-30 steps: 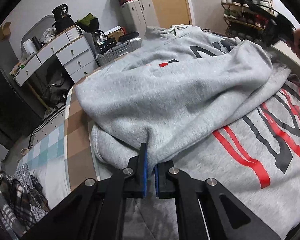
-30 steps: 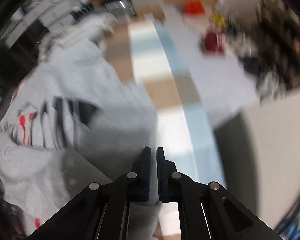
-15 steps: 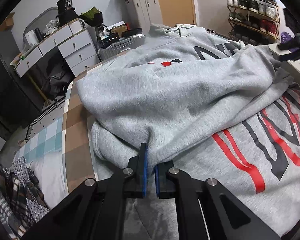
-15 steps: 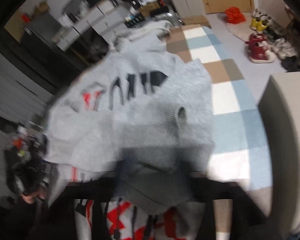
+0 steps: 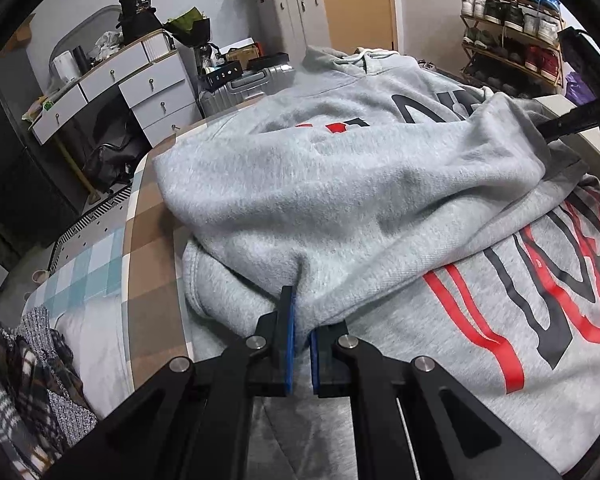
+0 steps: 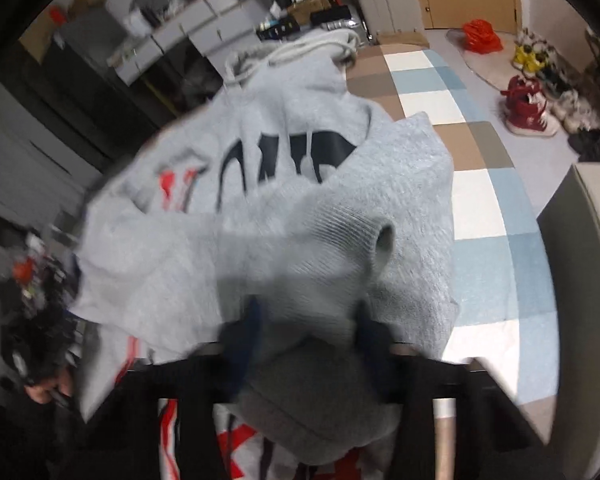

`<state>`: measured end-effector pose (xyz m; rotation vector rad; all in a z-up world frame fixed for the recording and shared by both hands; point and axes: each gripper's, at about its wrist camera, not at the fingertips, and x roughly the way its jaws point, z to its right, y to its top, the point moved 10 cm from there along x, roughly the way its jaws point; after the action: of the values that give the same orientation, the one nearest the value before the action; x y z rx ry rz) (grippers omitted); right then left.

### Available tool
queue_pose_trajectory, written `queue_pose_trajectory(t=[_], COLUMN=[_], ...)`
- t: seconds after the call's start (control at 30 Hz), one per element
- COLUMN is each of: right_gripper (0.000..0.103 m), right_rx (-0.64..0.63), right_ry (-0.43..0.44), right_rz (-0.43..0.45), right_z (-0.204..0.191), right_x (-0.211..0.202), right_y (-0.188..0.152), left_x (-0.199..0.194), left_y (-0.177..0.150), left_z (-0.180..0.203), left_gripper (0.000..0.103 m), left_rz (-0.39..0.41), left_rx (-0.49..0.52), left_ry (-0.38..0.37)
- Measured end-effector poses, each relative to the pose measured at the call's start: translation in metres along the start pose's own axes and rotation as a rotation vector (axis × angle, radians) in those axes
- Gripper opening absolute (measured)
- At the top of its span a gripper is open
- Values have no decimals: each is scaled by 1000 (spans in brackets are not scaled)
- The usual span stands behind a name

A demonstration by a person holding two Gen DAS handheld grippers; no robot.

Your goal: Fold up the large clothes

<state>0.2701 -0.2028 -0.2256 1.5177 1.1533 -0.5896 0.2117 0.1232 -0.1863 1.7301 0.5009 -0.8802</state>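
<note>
Hoodie (image 5: 380, 184) lies on the bed (image 5: 148, 280) with one sleeve (image 6: 320, 240) across its chest, left tool (image 5: 300, 332) pinching fabric, right tool (image 6: 304, 320) just closing around the cuff; most folding remains.

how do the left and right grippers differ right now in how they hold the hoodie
The left gripper is nearly shut, pinching a thin fold of the grey hoodie; the right gripper stands wider, its jaws just closing around the bunched sleeve cuff. Left view is sharp, right is blurred. Both grip the same hoodie.

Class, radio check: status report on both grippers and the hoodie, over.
Left gripper shut on hoodie fold. Right gripper closing around sleeve cuff. Nothing obstructing.
</note>
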Motion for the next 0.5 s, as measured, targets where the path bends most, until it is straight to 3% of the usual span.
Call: queue_pose_trajectory(t=[0.07, 0.27, 0.33, 0.43, 0.5], right_gripper=[10, 8, 8, 8, 8], right_rx=[12, 248, 327, 350, 347], right_ry=[24, 267, 332, 284, 191], right_rz=[24, 138, 136, 94, 14], right_z=[-4, 3, 11, 25, 39], right_x=[-8, -61, -74, -73, -51], right_y=[2, 21, 23, 12, -9], left_x=[0, 1, 0, -3, -4], left_y=[0, -3, -3, -3, -4], left_z=[0, -1, -2, -2, 0], left_gripper=[2, 2, 2, 2, 3], left_rz=[4, 7, 9, 17, 20], left_rx=[0, 23, 24, 27, 47], left_ry=[2, 13, 9, -4, -12])
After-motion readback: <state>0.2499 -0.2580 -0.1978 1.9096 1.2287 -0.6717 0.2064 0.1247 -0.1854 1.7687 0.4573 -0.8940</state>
